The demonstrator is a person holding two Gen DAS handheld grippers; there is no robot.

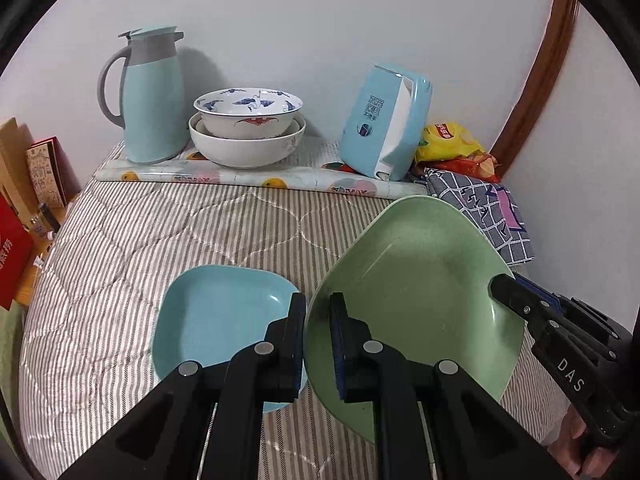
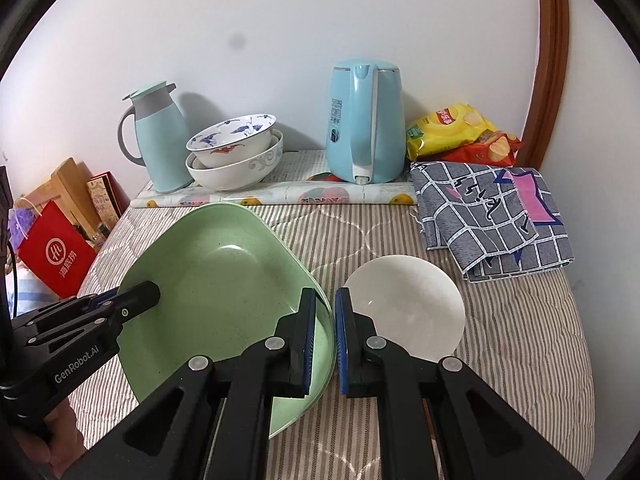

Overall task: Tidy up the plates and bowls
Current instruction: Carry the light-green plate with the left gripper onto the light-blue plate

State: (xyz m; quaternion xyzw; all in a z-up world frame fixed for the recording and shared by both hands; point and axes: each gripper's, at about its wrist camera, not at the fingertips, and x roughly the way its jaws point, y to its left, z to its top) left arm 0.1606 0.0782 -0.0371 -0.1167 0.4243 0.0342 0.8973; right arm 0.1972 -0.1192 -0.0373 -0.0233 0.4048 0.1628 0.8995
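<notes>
Green plate [image 1: 416,280]: rims clamped by left gripper [image 1: 318,344] and right gripper [image 2: 326,340], lifted, partly hiding blue plate [image 1: 216,312]. Striped quilt [image 1: 160,232]; white wall [image 1: 300,20].

A pale green plate [image 1: 420,288], a light blue plate [image 1: 224,312] and a plain white plate [image 2: 408,304] lie over the bed's brown-and-white striped quilt [image 1: 160,220]; behind it, a blue-and-red painted white bowl [image 1: 248,112].
</notes>
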